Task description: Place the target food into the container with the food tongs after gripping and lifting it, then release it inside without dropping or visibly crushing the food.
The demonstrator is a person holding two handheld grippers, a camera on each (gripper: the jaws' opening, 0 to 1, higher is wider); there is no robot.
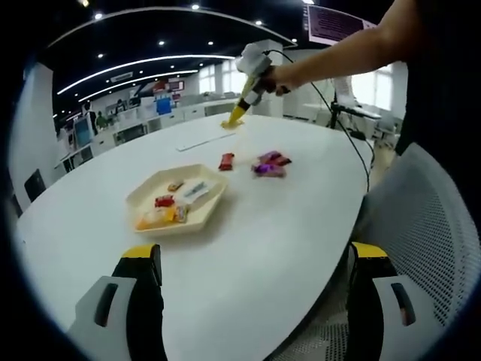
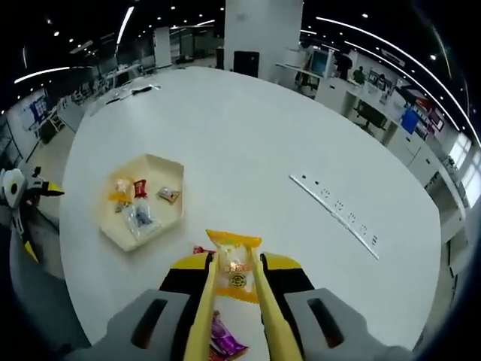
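Note:
A yellow snack packet sits pinched between the tips of the yellow food tongs. My right gripper is shut on those tongs. From the left gripper view the same packet hangs at the far side of the white table, under the right gripper in a person's hand; I cannot tell if it touches the table. The cream hexagonal tray holds several wrapped snacks. My left gripper stands open near the table's near edge, with nothing between its fingers.
Loose snacks lie on the table: a red one and purple ones. A long white power strip lies beyond them. A grey mesh chair stands at the table's right edge.

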